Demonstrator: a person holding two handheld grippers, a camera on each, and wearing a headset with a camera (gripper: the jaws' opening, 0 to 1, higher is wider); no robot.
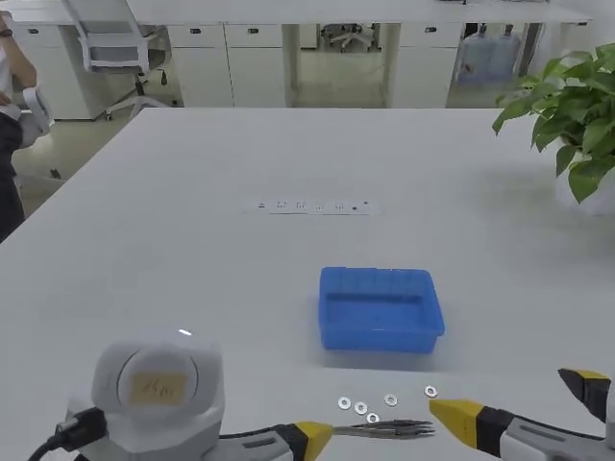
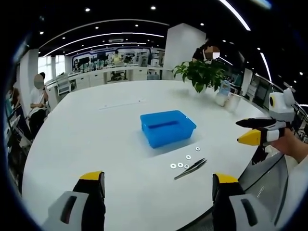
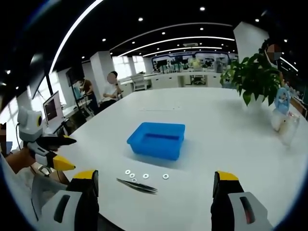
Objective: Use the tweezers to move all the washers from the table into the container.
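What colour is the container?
The container is blue; the head view shows it best.

Five washers [image 1: 360, 408] are counted near the front edge of the tabletop [image 1: 192, 250], four close together and one a little apart toward the right edge. One pair of tweezers [image 1: 389, 429] is seen just beside them, nearer that front edge. One blue container [image 1: 380, 307] is found toward the middle of the tabletop, one narrow white strip [image 1: 309, 206] is seen beyond it toward the far edge, one potted plant [image 1: 577, 115] is counted at the right edge, and two grippers are counted, the left gripper [image 2: 158, 177] and the right gripper [image 3: 155, 175], each with two yellow-tipped jaws.
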